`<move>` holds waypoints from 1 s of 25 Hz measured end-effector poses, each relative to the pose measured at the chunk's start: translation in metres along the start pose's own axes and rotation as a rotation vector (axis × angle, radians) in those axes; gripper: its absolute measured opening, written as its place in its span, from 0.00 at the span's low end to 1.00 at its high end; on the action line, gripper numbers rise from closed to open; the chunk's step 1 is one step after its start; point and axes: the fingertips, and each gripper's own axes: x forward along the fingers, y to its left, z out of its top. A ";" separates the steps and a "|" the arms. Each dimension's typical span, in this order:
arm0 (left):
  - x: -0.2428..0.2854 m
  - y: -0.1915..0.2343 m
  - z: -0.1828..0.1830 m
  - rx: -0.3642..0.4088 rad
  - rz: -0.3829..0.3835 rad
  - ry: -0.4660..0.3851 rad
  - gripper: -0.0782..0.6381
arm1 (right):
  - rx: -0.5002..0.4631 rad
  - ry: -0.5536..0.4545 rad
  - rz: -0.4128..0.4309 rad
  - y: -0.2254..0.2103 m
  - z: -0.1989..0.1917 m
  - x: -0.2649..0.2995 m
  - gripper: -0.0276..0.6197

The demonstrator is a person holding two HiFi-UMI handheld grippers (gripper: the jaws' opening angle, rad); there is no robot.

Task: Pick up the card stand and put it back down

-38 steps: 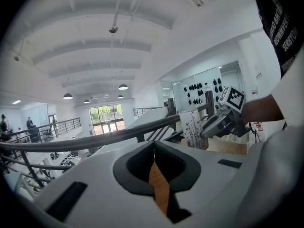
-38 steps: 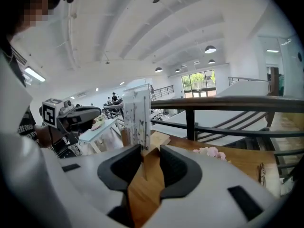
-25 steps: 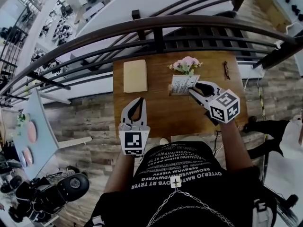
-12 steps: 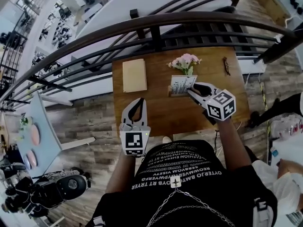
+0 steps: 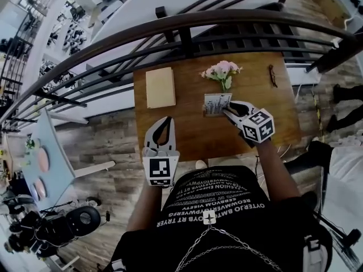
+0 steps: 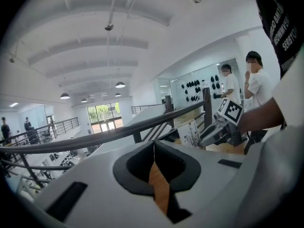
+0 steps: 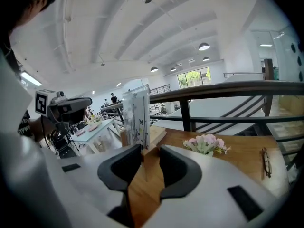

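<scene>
Where the right gripper (image 5: pixel 228 111) clamps its wooden base, the card stand (image 5: pixel 217 103) holds a white printed card upright at the middle of the table (image 5: pixel 187 132), near pink flowers (image 5: pixel 222 72); left gripper (image 5: pixel 163 120) closed, empty

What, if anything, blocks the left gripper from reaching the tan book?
Likely nothing, so yes: the left gripper sits over bare table just short of the tan book, with nothing between. Its jaws are shut, so they would need opening first.
</scene>
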 end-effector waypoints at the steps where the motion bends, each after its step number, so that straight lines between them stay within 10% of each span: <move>1: 0.001 -0.001 0.000 0.000 0.001 0.002 0.15 | 0.001 0.007 0.000 -0.002 -0.005 0.002 0.25; 25: 0.030 -0.003 -0.023 0.010 0.018 0.110 0.15 | 0.109 0.190 -0.014 -0.076 -0.148 0.081 0.25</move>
